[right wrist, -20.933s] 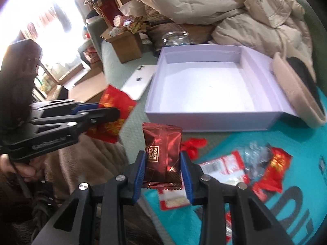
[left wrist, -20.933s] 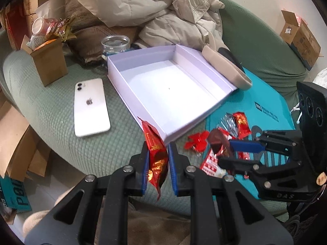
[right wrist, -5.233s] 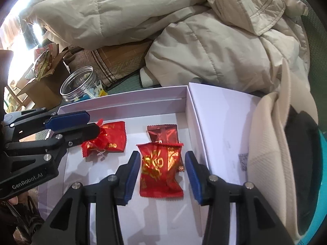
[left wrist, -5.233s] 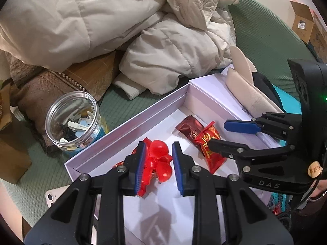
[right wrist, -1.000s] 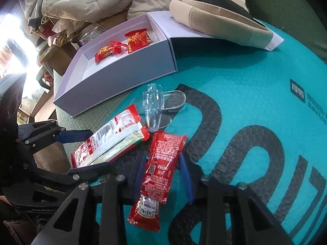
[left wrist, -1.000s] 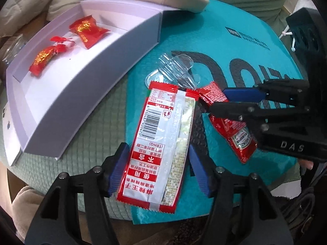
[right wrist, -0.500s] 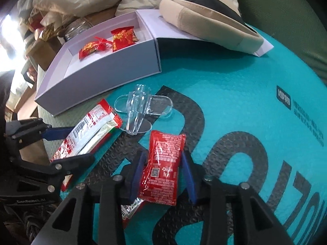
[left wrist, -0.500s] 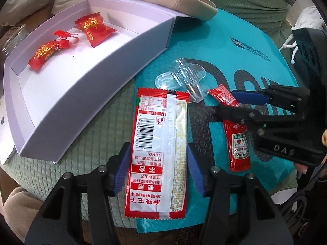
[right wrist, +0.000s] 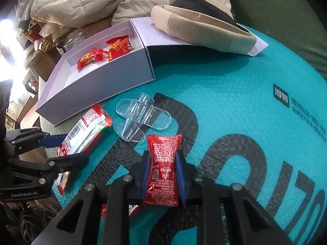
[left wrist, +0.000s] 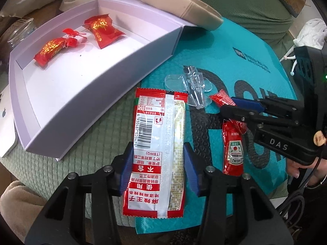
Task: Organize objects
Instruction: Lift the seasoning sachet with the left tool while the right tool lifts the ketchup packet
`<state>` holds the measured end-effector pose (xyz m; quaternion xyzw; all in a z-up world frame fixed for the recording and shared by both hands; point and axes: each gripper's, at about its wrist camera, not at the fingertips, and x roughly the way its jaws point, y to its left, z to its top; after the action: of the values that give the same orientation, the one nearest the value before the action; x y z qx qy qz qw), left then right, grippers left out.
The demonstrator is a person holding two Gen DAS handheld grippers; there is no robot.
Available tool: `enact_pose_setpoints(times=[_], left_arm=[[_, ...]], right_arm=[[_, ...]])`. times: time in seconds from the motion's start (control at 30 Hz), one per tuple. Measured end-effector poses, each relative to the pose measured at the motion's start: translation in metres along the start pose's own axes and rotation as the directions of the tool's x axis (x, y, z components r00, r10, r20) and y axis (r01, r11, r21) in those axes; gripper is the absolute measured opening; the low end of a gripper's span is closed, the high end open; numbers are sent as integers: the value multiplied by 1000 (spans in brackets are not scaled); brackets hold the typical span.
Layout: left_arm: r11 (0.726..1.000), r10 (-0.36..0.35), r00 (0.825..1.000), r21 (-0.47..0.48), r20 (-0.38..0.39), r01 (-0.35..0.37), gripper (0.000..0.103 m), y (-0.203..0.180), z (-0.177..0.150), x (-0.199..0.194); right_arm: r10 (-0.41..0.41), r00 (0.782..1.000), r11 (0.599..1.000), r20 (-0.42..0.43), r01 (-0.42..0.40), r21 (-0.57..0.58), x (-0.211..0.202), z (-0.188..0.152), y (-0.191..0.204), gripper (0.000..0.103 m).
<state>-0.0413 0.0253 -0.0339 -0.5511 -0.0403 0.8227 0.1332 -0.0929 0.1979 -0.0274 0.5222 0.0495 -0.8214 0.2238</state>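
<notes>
My left gripper [left wrist: 158, 166] has its blue pads against both sides of a long red-and-white snack packet [left wrist: 158, 143] that lies on the green cushion and teal mat edge. My right gripper [right wrist: 162, 174] is shut on a red Heinz ketchup sachet [right wrist: 163, 163], which also shows in the left wrist view [left wrist: 233, 149]. A second red sachet [left wrist: 221, 100] lies under the right gripper's fingers. The open white box [left wrist: 67, 110] holds several red candies [left wrist: 102, 30], also seen in the right wrist view [right wrist: 117, 47]. A clear plastic clip [left wrist: 193, 85] lies between the packets and the box.
A teal padded mat [right wrist: 235, 106] covers the right side. A beige cap [right wrist: 196, 26] rests on the box lid. A glass jar [right wrist: 72, 37], cream jackets [right wrist: 81, 2] and a white phone [left wrist: 5, 110] lie around the box.
Both grippers have closed in on their packets and pushed forward slightly. The right gripper's pads now press the ketchup sachet; the left pads have come in against the long packet.
</notes>
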Motion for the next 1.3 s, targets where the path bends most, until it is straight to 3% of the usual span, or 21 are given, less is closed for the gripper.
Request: enact_pose_setpoints(times=[0.4,0.8,1.3], left_arm=[[999,-34,999,34,35,33,44,-1,-5,-28],[999,-52,998,17,39,51,44,-5,0,-24],[999,-16,994,-41,110,21,45,12,1,-50]], right_arm=[[6,1000,1000,21,-5,-24,-14,6,6,24],[6,1000,999,24,-5,-46,-22,8,14,24],[42,997,992,58,-35,-117,-34,23,43,24]])
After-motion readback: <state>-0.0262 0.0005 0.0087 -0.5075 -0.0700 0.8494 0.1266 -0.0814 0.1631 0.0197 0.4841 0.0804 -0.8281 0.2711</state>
